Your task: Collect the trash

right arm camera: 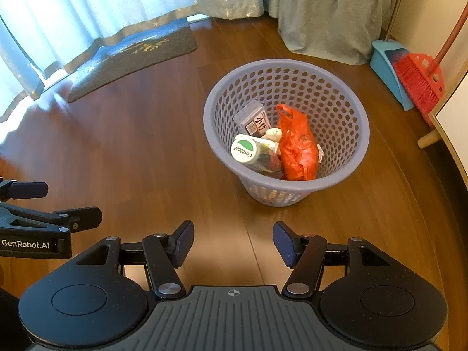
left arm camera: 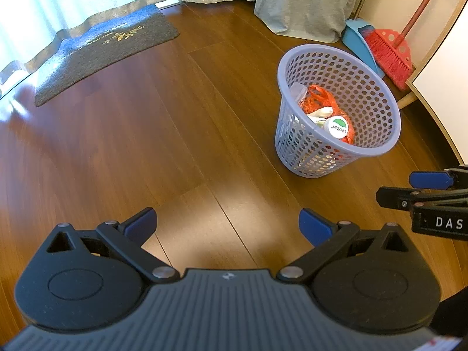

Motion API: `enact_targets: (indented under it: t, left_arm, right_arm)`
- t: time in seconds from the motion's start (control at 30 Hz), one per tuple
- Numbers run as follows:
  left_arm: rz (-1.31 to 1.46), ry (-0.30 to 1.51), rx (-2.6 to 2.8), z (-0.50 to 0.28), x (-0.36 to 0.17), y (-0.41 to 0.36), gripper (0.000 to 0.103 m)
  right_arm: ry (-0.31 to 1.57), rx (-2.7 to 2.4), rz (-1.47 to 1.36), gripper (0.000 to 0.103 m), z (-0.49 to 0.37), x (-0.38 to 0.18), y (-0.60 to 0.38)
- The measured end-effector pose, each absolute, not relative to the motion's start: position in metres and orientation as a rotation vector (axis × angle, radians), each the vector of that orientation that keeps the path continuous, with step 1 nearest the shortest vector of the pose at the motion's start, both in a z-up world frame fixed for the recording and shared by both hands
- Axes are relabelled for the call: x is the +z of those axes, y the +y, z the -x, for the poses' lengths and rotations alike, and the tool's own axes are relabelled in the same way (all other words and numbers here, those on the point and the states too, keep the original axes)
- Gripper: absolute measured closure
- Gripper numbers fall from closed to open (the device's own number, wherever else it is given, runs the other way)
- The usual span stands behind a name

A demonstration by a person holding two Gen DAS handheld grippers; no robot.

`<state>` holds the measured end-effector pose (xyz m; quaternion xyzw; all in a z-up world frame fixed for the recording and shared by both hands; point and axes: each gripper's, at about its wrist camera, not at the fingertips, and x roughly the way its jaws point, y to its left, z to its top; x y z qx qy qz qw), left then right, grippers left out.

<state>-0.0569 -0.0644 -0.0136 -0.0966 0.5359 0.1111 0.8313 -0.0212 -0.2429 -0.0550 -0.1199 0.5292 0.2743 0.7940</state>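
A lilac perforated waste basket stands upright on the wooden floor. Inside it lie an orange plastic bag, a white round-lidded container with a green mark, a clear box with a printed label and a small white bottle. My left gripper is open and holds nothing, low over bare floor to the left of the basket. My right gripper is open and holds nothing, just in front of the basket. Each gripper shows at the edge of the other's view.
A dark doormat lies by the sheer curtains at the back left. A grey-green cloth-covered object stands behind the basket. A red broom and blue dustpan lean at the right wall.
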Motion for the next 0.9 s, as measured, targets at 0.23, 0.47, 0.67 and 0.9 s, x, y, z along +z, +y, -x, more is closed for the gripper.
enact_targets:
  t: [0.23, 0.47, 0.67, 0.9]
  left_arm:
    - [0.201, 1.133, 0.224, 0.0568, -0.0139, -0.0657, 0.001]
    - [0.200, 1.133, 0.222, 0.0565, -0.0141, -0.0667, 0.001]
    - [0.201, 1.134, 0.220, 0.0541, -0.0149, -0.0695, 0.001]
    - [0.215, 1.096, 0.201, 0.0552, -0.0133, -0.0737, 0.001]
  right_arm:
    - [1.139, 0.592, 0.260, 0.046, 0.0219, -0.0552, -0.2420]
    - [1.141, 0.592, 0.260, 0.046, 0.0223, -0.0558, -0.2422]
    - [1.141, 0.593, 0.260, 0.046, 0.0219, -0.0559, -0.2424]
    - [1.140, 0.593, 0.260, 0.046, 0.0215, -0.0567, -0.2425]
